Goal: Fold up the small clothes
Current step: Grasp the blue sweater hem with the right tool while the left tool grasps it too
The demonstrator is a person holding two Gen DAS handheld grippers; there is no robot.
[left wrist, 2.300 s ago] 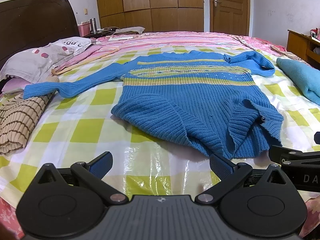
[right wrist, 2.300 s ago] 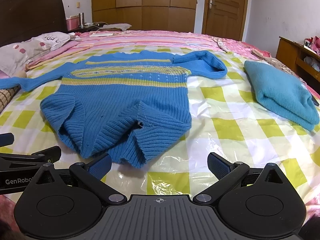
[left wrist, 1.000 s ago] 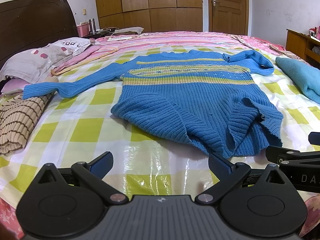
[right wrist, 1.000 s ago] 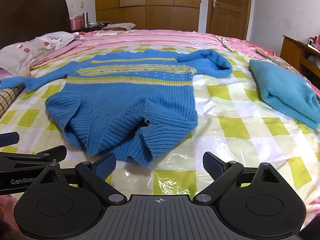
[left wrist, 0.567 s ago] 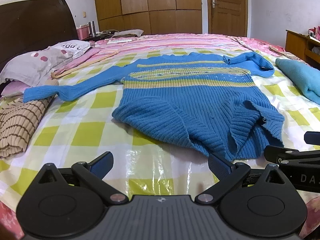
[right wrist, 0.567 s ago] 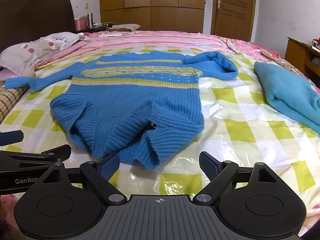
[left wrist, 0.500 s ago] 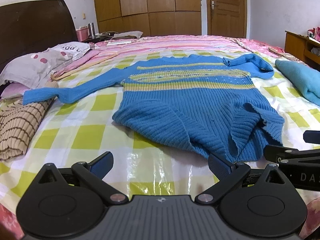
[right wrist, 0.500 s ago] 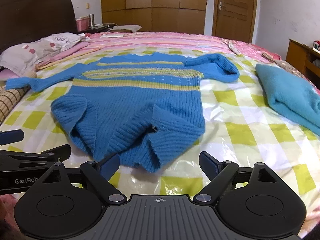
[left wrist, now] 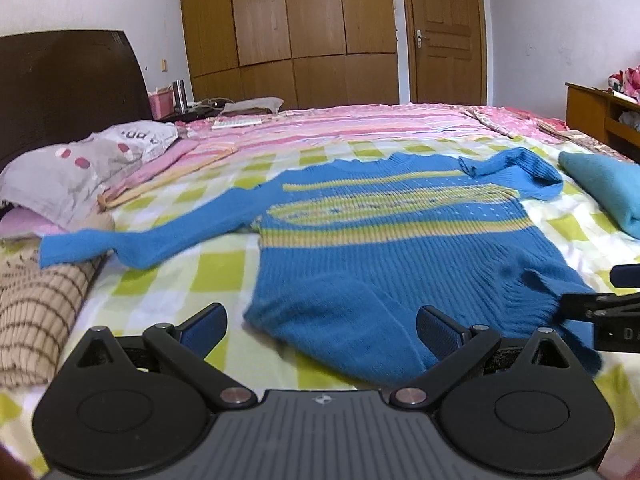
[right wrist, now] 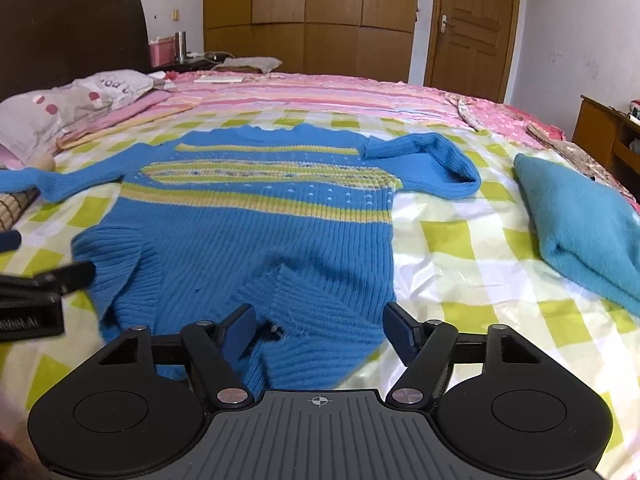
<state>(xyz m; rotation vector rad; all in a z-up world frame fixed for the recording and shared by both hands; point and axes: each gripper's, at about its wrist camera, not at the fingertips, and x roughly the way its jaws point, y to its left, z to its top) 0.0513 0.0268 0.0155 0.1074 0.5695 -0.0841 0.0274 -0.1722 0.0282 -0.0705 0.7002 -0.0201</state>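
A blue knit sweater (left wrist: 392, 248) with yellow stripes lies on the bed, hem towards me and rumpled; it also shows in the right wrist view (right wrist: 264, 232). Its left sleeve (left wrist: 132, 240) stretches out flat, its right sleeve (right wrist: 436, 160) is folded in on itself. My left gripper (left wrist: 320, 324) is open and empty, its fingers astride the hem's left part. My right gripper (right wrist: 320, 328) is open and empty, astride the hem's right corner (right wrist: 316, 320). The right gripper shows at the right edge of the left view (left wrist: 600, 312).
The bed has a green-checked plastic cover (right wrist: 460, 292). A folded teal garment (right wrist: 584, 224) lies to the right. Pillows (left wrist: 80, 164) and a brown striped cloth (left wrist: 36, 320) lie left by the dark headboard. A wooden cabinet (right wrist: 608, 136) stands at the right.
Both grippers have moved forward and down over the sweater's hem. The right gripper's fingers have narrowed somewhat but stay open. The sweater has not moved.
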